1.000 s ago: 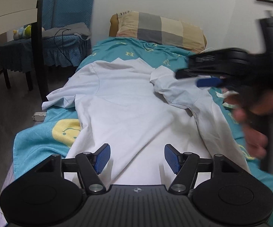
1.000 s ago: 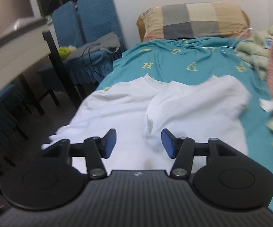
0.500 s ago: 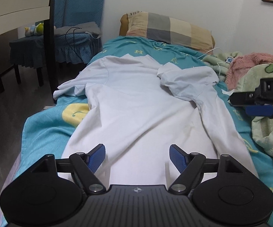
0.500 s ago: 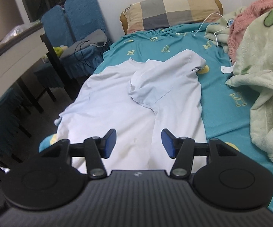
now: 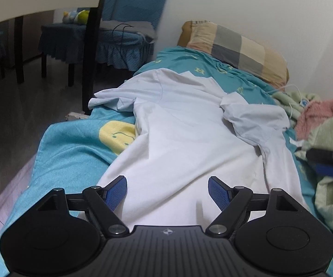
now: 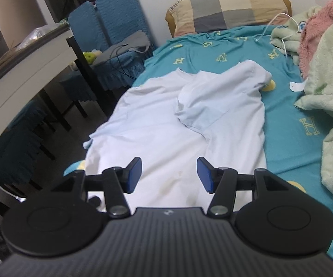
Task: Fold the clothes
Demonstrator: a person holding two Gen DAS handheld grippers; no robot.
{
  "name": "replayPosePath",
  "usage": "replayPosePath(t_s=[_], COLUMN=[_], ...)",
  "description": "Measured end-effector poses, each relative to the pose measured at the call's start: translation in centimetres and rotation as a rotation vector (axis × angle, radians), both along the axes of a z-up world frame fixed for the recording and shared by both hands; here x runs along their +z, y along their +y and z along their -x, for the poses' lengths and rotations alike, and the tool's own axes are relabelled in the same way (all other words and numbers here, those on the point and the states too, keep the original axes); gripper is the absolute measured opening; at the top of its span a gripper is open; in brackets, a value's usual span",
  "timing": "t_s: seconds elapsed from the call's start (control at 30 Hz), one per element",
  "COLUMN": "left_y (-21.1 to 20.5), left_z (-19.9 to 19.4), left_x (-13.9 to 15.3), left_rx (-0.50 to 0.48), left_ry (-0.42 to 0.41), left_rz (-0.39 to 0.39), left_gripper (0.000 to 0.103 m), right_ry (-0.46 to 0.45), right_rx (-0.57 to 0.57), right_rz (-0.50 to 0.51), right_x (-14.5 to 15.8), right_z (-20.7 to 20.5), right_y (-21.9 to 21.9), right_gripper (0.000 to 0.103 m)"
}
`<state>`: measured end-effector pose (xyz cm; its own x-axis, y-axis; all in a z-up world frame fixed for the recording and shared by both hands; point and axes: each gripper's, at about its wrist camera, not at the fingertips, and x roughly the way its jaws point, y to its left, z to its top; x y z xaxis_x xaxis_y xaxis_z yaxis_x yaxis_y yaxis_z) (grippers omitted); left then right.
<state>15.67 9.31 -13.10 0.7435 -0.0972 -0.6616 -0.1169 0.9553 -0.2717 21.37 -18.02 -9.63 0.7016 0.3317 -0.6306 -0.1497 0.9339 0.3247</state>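
Lengthwise down the bed (image 5: 69,152) lies a white T-shirt (image 5: 189,143), spread on a teal sheet printed with yellow letters and a yellow smiley face (image 5: 116,136). Its collar points toward the checked pillow (image 5: 235,46) at the head of the bed, and its hem reaches toward both cameras. 1 sleeve (image 5: 254,120) — the right-hand one in both views — is folded in over the chest, while the other sleeve (image 5: 113,101) trails off the left edge of the mattress.

The left tool (image 5: 167,192) hovers low over the hem end of the shirt with its 2 blue pads set wide apart and nothing between them. The right tool (image 6: 169,175) sits above the same end of the garment, slightly to the right side, jaws likewise wide and empty; in the right wrist view a few faint yellowish marks (image 6: 180,177) show on the cloth just ahead of it. In the left wrist view that right tool appears only as a blurred black-and-blue shape at the far right edge.

Beside the shirt, on the right half of the bed, a pale green blanket (image 6: 328,97) and a pink fleece (image 6: 316,23) are heaped — well clear of the folded sleeve. A white cable (image 6: 279,25) runs across the sheet near the pillow. To the left stand blue-covered chairs (image 6: 115,23) and a white counter (image 6: 27,64) on dark legs.
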Motion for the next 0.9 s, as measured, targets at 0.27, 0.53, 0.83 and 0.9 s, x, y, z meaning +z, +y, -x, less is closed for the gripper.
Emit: replayPosePath(t_s=[0.27,0.53,0.83,0.9], left_y=[5.8,12.1,14.0,13.9], left_z=[-5.0,-13.6,-18.9,-20.0], left_x=[-0.2,-4.2,-5.6,-6.1], left_rx=[0.203,0.375,0.364,0.346], left_ry=[0.061,0.131,0.072,0.059], left_rz=[0.292,0.526,0.579,0.555], left_gripper=[0.085,0.086,0.087,0.087], right_ry=[0.028,0.041,0.1,0.112], right_rx=[-0.076,-0.11,-0.109,-0.114], right_rz=[-0.065,-0.163,-0.206,-0.22], right_x=[-0.6,-1.0,-2.4,-2.8], right_z=[-0.3,-1.0,-3.1,-3.4], right_y=[-1.8,-3.0,-2.9,-3.0], right_gripper=[0.056,0.073,0.073,0.072])
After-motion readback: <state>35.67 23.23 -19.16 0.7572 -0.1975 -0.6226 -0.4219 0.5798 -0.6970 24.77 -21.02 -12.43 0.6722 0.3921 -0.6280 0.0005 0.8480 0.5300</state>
